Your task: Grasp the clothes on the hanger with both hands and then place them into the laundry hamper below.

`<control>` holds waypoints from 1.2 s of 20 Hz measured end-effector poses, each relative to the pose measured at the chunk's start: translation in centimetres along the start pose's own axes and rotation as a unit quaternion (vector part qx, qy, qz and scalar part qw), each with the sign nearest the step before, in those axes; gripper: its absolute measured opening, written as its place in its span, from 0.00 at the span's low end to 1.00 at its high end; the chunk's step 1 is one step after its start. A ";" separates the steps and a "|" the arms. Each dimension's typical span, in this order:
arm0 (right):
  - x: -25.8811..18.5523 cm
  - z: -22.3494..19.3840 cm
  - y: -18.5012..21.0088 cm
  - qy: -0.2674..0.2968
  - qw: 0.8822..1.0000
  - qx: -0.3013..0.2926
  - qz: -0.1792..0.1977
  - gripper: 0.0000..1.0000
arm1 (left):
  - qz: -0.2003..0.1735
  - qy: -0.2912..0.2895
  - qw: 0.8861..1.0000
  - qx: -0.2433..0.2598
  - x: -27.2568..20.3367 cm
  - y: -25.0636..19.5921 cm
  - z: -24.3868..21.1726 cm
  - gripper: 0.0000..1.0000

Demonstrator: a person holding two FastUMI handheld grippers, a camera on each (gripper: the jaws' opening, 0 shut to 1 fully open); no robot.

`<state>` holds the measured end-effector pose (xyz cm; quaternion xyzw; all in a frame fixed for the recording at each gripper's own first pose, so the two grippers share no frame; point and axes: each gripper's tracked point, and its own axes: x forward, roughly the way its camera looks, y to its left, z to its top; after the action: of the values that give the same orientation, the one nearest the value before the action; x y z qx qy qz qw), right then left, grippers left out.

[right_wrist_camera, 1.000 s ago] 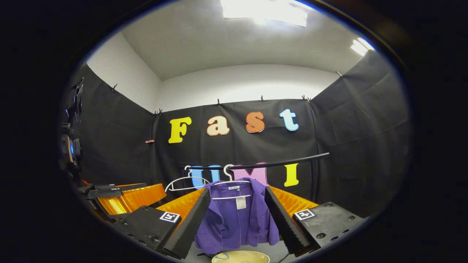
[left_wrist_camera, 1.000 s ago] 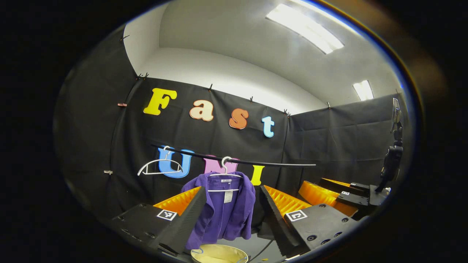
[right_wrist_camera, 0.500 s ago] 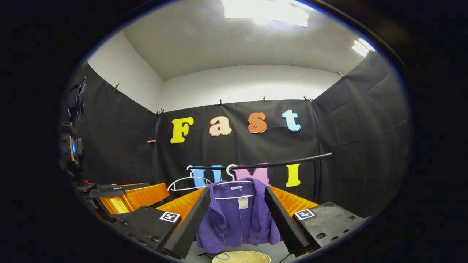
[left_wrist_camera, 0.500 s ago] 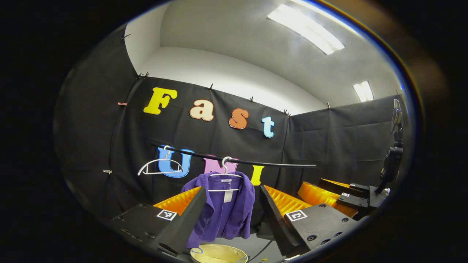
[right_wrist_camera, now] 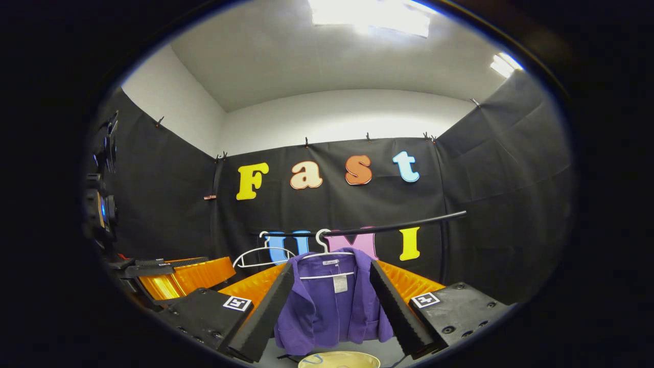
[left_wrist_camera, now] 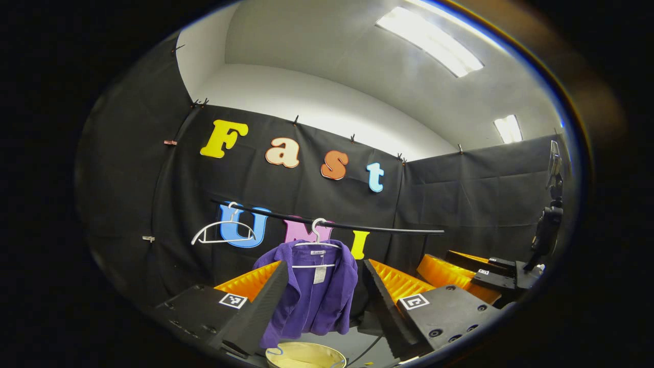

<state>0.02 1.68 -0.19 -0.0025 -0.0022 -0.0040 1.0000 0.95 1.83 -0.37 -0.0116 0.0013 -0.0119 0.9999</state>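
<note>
Grippers [left_wrist_camera: 323, 301] [right_wrist_camera: 331, 301] stay spread wide, barely nearer the hanging purple jacket [right_wrist_camera: 334, 301].

Purple jacket [right_wrist_camera: 332, 312] on hanger [right_wrist_camera: 323, 250], framed by spread tool [right_wrist_camera: 331, 304] fingers.

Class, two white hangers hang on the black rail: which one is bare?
The left-hand hanger is bare; the other hanger beside it carries the purple jacket, which hangs above the hamper.

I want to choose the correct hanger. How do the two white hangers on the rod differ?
The right hanger carries the purple jacket; the left hanger is bare. The right hanger hangs above the hamper; the left hanger hangs off to the side. Both are white and hook over the same black rod.
</note>
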 end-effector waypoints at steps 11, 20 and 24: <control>0.4 -1.5 1.1 0.005 0.999 -0.018 -0.042 0.98 | -0.007 0.003 1.000 0.007 0.6 4.0 -1.2 0.93; 4.5 -5.5 0.2 0.033 0.998 -0.020 -0.046 0.97 | 0.009 0.018 1.000 -0.010 4.6 7.1 -3.6 0.93; 9.3 -7.9 -1.5 0.033 0.999 -0.010 -0.036 0.97 | 0.023 0.020 1.000 -0.002 8.6 7.7 -4.8 0.92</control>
<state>9.38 0.05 -8.05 -0.0127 0.0308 -0.0405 0.9986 9.73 9.17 -5.37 -0.0135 0.0213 0.0111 0.9996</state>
